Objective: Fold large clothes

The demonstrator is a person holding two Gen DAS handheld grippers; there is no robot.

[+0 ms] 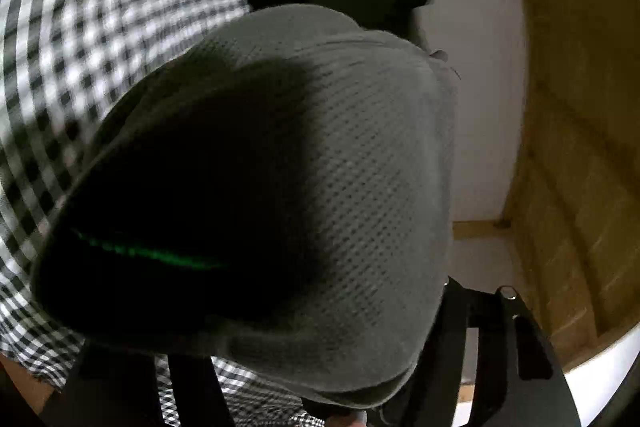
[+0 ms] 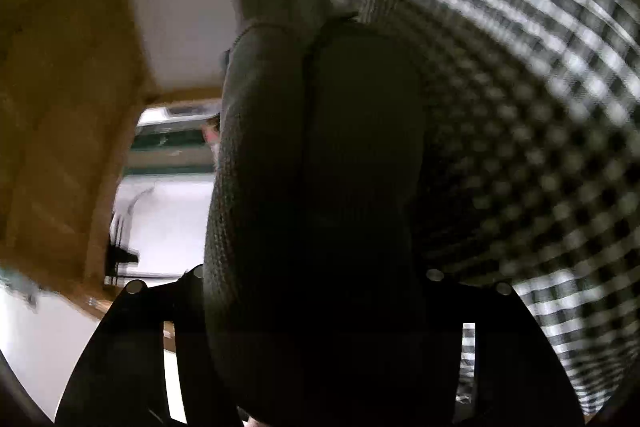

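A grey mesh-knit garment [image 1: 340, 163] bulges right in front of the left wrist camera and hides the left gripper's fingertips; only the black finger bases [image 1: 500, 347] show at the bottom. In the right wrist view the same grey garment [image 2: 256, 187] hangs in a dark fold between the black finger bases [image 2: 132, 347], covering the fingertips. Both grippers appear closed on the cloth, though the jaws are hidden. Both views are blurred by motion.
A black-and-white checked cloth [image 1: 80, 47] fills the left of the left wrist view and the right of the right wrist view [image 2: 540, 87]. A wooden wall or frame [image 1: 580, 147] and white surface [image 1: 480, 107] lie beyond.
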